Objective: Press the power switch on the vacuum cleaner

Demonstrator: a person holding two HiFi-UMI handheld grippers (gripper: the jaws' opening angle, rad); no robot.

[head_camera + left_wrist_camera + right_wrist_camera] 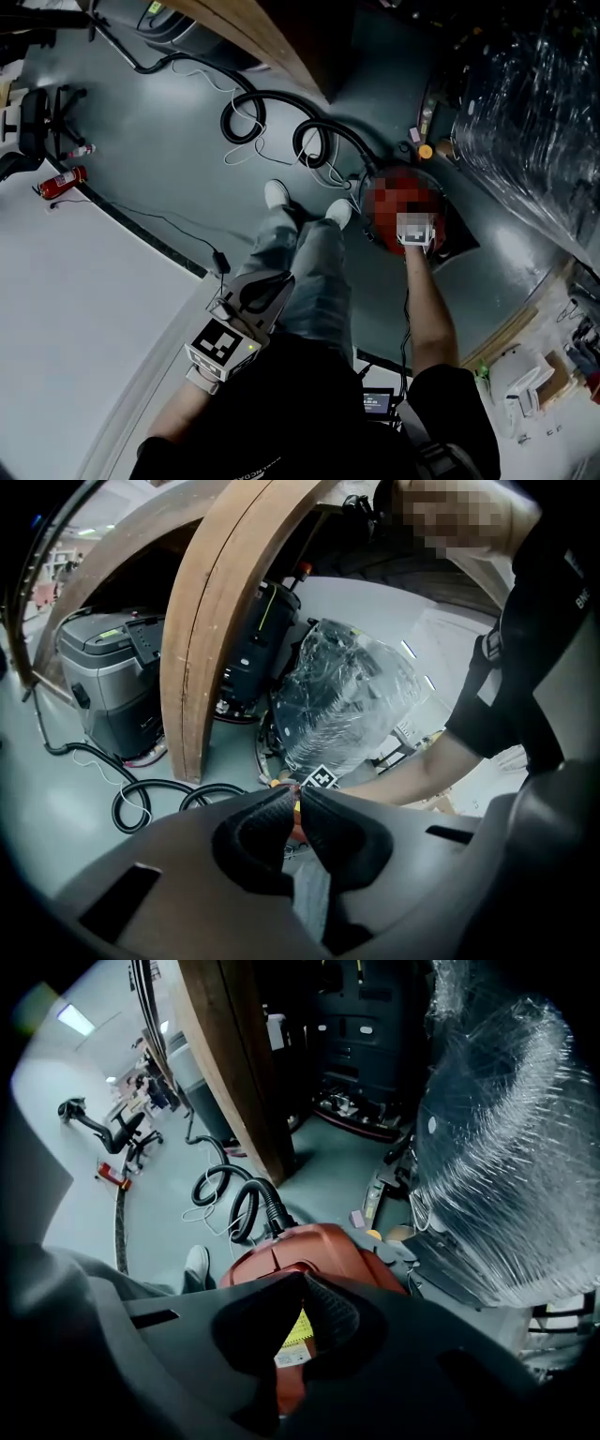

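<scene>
The red vacuum cleaner (382,236) sits on the grey floor just ahead of the person's feet, partly under a mosaic patch. My right gripper (417,236) is held straight down over its top at the end of an outstretched arm. In the right gripper view the jaws are shut, and my right gripper (302,1279) points at the red shell (314,1241), with a yellow label showing below the tips. Whether the tips touch the shell is hidden. My left gripper (272,286) hangs shut and empty beside the person's leg; in the left gripper view its tips (298,803) meet.
The black hose (319,141) coils from the vacuum across the floor. A plastic-wrapped machine (534,103) stands close on the right. A curved wooden beam (202,649) and a grey machine (112,677) stand further off. A fire extinguisher (61,183) lies at the left.
</scene>
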